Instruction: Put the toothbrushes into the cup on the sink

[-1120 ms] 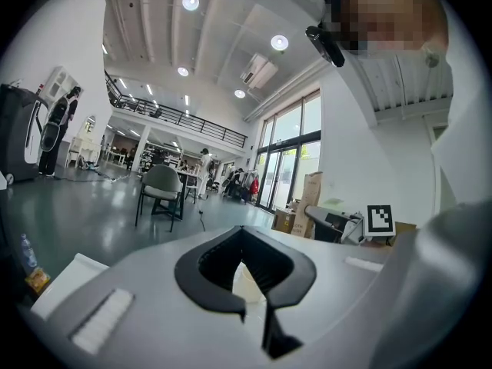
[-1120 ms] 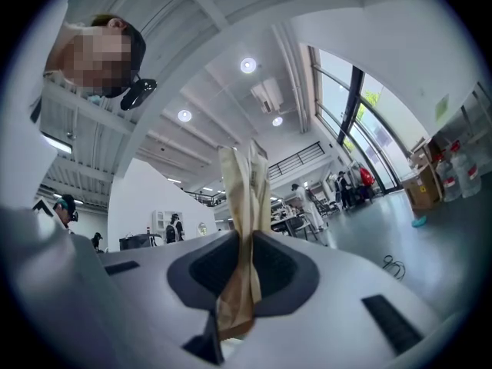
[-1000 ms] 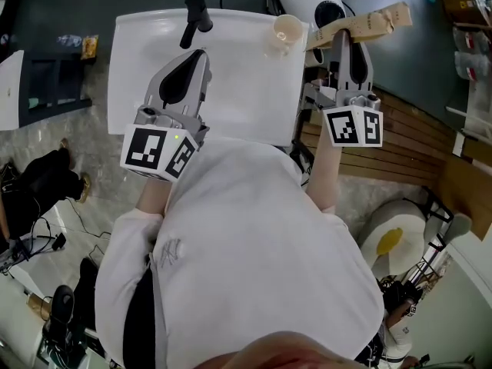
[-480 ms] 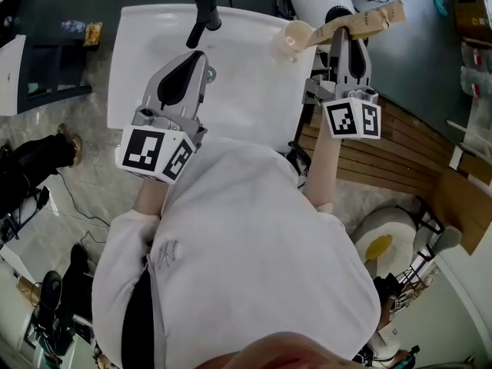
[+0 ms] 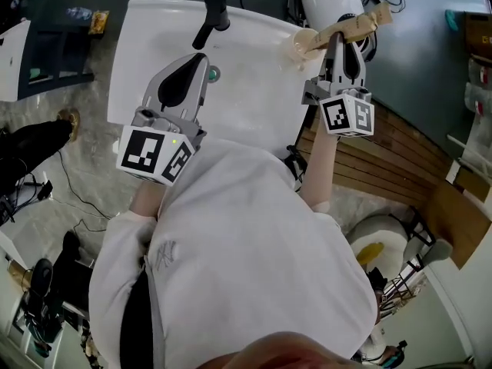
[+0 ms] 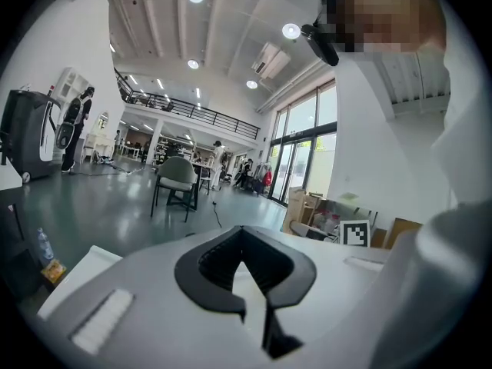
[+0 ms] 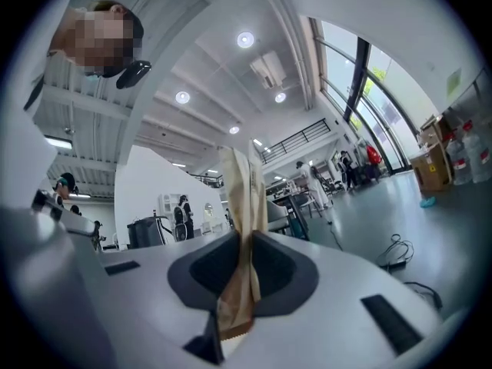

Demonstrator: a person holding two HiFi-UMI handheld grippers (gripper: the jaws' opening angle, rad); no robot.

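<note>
Sink (image 5: 154, 44) area, open hall w/ grey floor beyond. White basin, black faucet (image 5: 211, 18) at far edge, cup (image 5: 301, 43) on far-right corner of rim.

Change vs. one sec. earlier: R gripper (image 5: 338, 43) had come down and in toward the cup. Toothbrush packet (image 5: 361, 23), a brown paper sleeve, earlier ended just short of the cup. Its free end now lay over the cup mouth, just left of the R fingers. Contact w/ the rim could not be told.

Meaning (judgement): carry leg approx. done; insertion and release not yet done. Sleeve lay near level across the fingers. It likely needed tipping end-down before release, else it could bridge the rim or tip the cup.

Finger state:
- R: fingers narrow, clamped on the sleeve nearer its cup-side end; sleeve stuck out both sides of them.
- L gripper (image 5: 192, 64): fingers together, nothing between.

Pose: R arm stretched fwd, gripper level, marker cube toward the person. L gripper pointed slightly down over the basin, drain (image 5: 211, 73) just right of its fingertips, cup well to their right. L looked idle.
</note>
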